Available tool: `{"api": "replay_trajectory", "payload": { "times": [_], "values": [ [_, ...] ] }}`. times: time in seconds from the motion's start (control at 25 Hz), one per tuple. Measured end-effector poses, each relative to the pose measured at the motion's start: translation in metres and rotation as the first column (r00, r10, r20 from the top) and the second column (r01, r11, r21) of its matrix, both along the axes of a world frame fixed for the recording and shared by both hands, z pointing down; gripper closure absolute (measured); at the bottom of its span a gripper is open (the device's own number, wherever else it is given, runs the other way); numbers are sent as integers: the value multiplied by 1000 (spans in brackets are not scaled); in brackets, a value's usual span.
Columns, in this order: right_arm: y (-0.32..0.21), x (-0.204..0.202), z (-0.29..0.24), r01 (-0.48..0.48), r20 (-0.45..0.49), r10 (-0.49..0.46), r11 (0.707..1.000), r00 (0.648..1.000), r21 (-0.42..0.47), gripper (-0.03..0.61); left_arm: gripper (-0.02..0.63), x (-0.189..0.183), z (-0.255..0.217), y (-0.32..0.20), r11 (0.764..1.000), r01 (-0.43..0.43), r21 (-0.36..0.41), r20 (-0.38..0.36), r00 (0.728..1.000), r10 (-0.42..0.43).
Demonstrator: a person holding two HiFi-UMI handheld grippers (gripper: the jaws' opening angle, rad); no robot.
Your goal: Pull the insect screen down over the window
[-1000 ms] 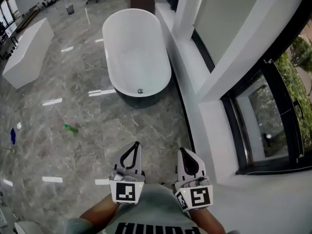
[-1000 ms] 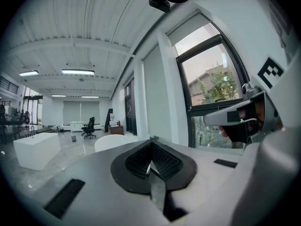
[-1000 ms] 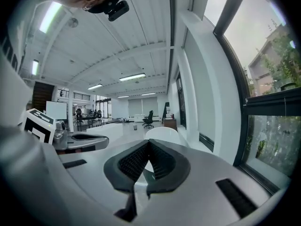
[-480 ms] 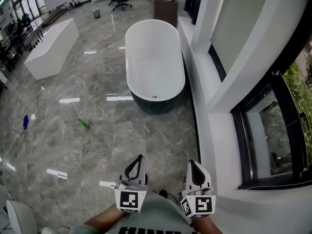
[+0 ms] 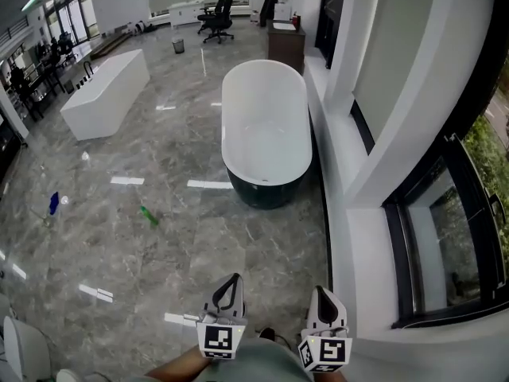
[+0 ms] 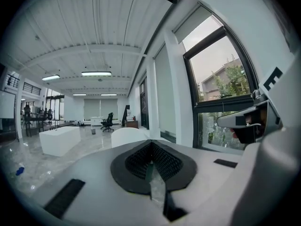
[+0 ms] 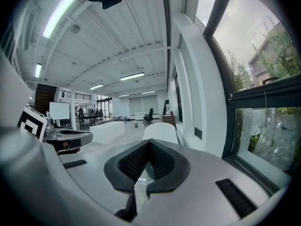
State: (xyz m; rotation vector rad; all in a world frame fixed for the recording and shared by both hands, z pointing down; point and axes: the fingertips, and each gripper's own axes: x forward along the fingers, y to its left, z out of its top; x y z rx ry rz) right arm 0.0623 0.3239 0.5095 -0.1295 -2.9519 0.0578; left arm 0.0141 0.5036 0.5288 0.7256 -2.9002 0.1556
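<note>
We held the left gripper [image 5: 229, 282] and right gripper [image 5: 324, 293] clenched, empty, at bottom centre. A tub [image 5: 266, 130] stood mid-frame, the window [image 5: 452, 241] at right, a bottle [image 5: 149, 216] centre-left.

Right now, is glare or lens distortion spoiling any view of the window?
Head view: sharp, with light streaks glaring on the floor; the window reads clearly. Both gripper views: heavy fisheye bending and dark corners, bright sky outside.

The floor [image 5: 143, 269] is polished grey marble-look stone, glossy with lamp glare. The bathtub [image 5: 266, 126] is smooth gloss white (outer skirt dark). The window frame [image 5: 398, 245] looks matt black. The left tool [image 6: 150, 161] and right tool [image 7: 148, 160] have matt white plastic shells and ribbed black pads [image 6: 167, 161].
</note>
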Motion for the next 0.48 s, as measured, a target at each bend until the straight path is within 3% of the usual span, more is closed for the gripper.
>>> {"api": "replay_trajectory", "payload": {
  "times": [0.48],
  "values": [
    [11,27,-12,0,22,0,1000,1000,4,575,603,28,-12,12,1000,12,15,3,1000,-12]
  ]
}}
